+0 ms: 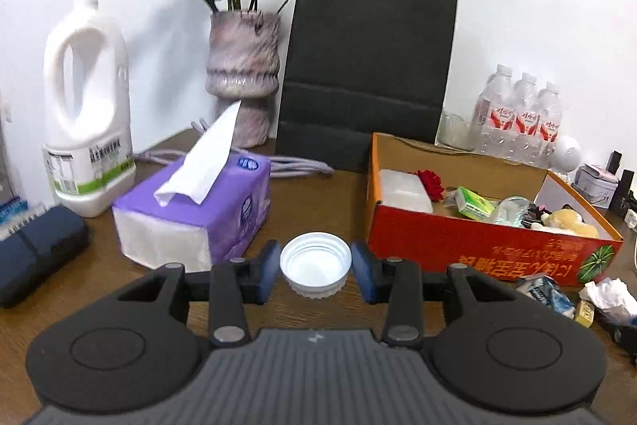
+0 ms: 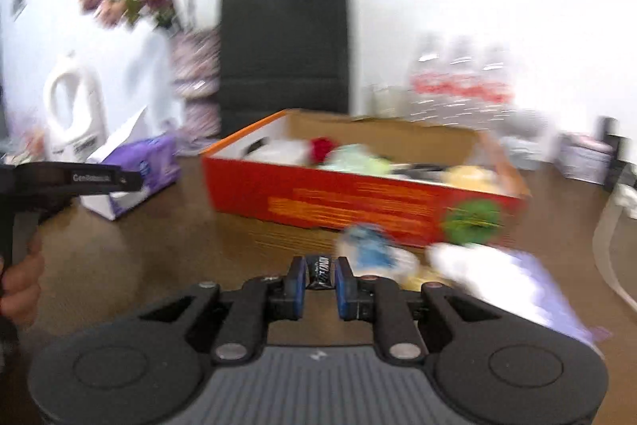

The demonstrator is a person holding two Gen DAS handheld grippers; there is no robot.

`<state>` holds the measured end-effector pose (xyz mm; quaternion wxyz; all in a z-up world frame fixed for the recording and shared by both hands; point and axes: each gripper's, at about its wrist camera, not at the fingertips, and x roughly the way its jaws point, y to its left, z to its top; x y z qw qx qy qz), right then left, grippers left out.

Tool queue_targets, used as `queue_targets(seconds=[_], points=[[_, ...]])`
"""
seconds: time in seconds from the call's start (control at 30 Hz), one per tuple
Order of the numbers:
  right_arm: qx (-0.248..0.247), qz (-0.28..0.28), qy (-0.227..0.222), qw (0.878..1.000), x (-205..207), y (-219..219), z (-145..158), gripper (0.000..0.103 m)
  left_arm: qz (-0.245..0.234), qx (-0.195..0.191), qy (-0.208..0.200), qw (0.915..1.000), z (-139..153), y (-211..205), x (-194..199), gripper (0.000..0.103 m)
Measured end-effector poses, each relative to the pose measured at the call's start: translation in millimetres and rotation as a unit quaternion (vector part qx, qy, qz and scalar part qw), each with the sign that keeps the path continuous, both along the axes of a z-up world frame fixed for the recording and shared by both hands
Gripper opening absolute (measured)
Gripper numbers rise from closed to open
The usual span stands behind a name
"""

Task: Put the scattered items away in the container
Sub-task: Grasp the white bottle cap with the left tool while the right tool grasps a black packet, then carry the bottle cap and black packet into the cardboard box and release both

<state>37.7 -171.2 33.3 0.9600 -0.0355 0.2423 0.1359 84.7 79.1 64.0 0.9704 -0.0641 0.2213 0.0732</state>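
My left gripper (image 1: 316,265) is shut on a white screw cap (image 1: 315,263), open side up, held above the brown table left of the orange-red cardboard box (image 1: 477,245). The box holds a clear plastic case, a red flower, a green packet, a plush toy and other bits. My right gripper (image 2: 321,275) is shut on a small black packet (image 2: 321,273), in front of the box (image 2: 358,206). The right wrist view is blurred. A blue-white wrapper (image 2: 370,251) and crumpled white paper (image 2: 477,265) lie on the table before the box. The left gripper's body (image 2: 71,180) shows at far left.
A purple tissue pack (image 1: 199,214), white jug (image 1: 85,114), vase of dried roses (image 1: 243,74) and black paper bag (image 1: 366,74) stand behind. Water bottles (image 1: 521,114) are at back right. A dark pouch (image 1: 36,253) lies at left. Wrappers and paper (image 1: 577,295) lie at right.
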Motion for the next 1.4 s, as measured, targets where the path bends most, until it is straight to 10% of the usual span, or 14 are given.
queue_targets(seconds=[0.33,0.83,1.1,1.4], points=[[0.014,-0.037,-0.053,0.998,-73.1,-55.0,3.8,0.014,-0.084,0.001,-0.015,0.9964,0.5,-94.6,-115.8,0.040],[0.049,-0.029,-0.175,0.983,-143.2,-59.6,12.0,0.014,-0.098,0.019,-0.068,0.9926,16.1,-124.7,-174.3,0.041],[0.037,-0.028,-0.165,0.985,-108.6,-62.8,23.8,0.014,-0.107,0.029,-0.088,0.9899,33.3,-118.0,-130.8,0.041],[0.066,-0.042,-0.121,0.990,69.9,-66.4,79.4,0.014,-0.118,0.048,-0.027,0.9914,79.9,-97.9,84.2,0.041]])
